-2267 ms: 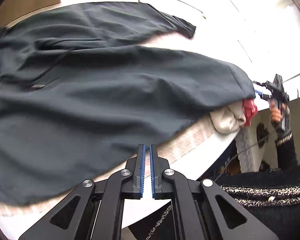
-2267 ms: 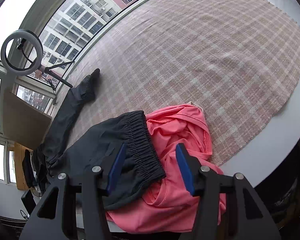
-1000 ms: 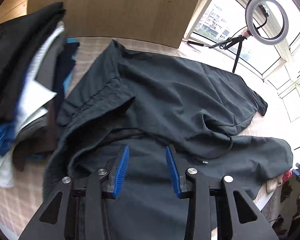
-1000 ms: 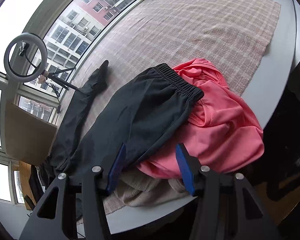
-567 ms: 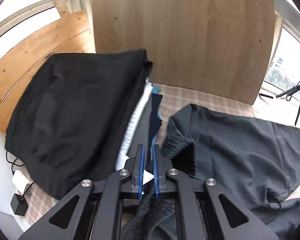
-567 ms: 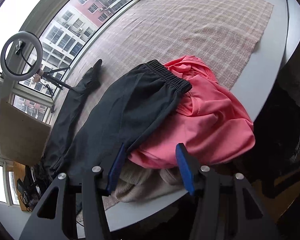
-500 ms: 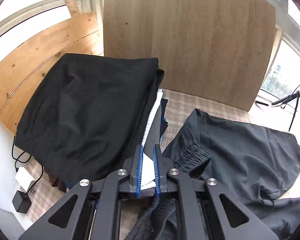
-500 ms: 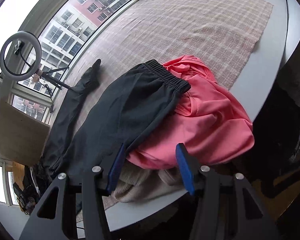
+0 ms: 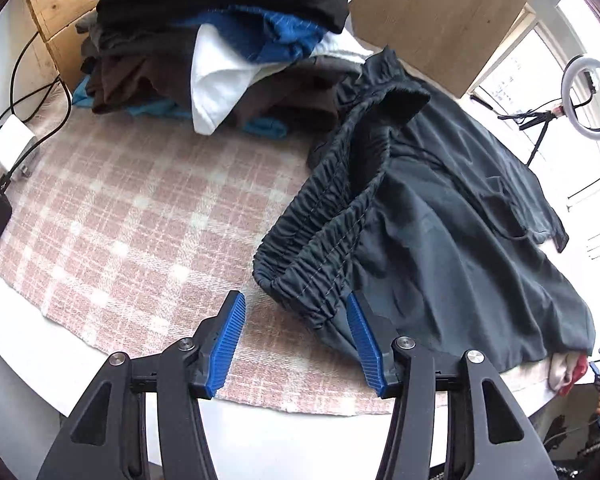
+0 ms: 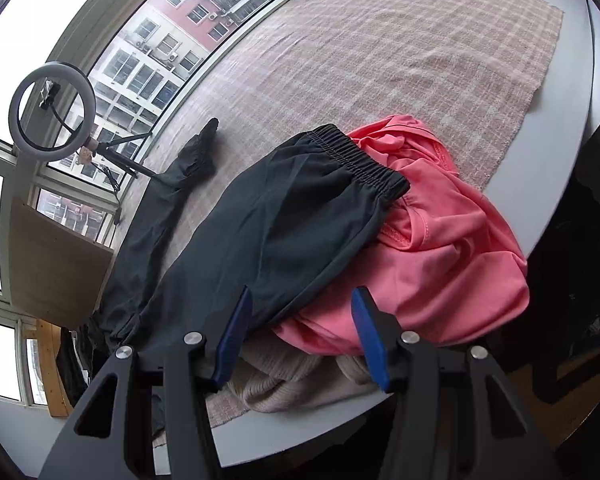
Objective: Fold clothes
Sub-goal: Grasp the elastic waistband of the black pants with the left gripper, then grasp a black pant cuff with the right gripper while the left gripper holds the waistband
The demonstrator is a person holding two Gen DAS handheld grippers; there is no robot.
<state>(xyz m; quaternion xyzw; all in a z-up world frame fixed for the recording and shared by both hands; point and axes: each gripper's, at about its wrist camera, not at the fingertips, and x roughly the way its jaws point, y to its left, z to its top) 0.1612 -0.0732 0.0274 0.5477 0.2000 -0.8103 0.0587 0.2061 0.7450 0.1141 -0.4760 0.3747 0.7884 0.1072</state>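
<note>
Our left gripper (image 9: 296, 336) is opening its jaws above the plaid cloth (image 9: 140, 216); the gathered waistband (image 9: 324, 248) of the dark trousers (image 9: 460, 240) lies just past the fingertips, not pressed by them. Behind it a stack of folded clothes (image 9: 220, 40) stands before a wooden board (image 9: 440, 12). Our right gripper (image 10: 300, 332) holds its jaws apart, gripping nothing, over a trouser leg (image 10: 284, 232), a pink garment (image 10: 452, 248) and a beige knit (image 10: 284, 384). Far off stands a ring light (image 10: 52, 108).

Beige knit garment (image 10: 284, 380) mostly buried under pink top (image 10: 452, 248) — shape unreadable; dark trousers (image 10: 268, 232) waist end hidden.
</note>
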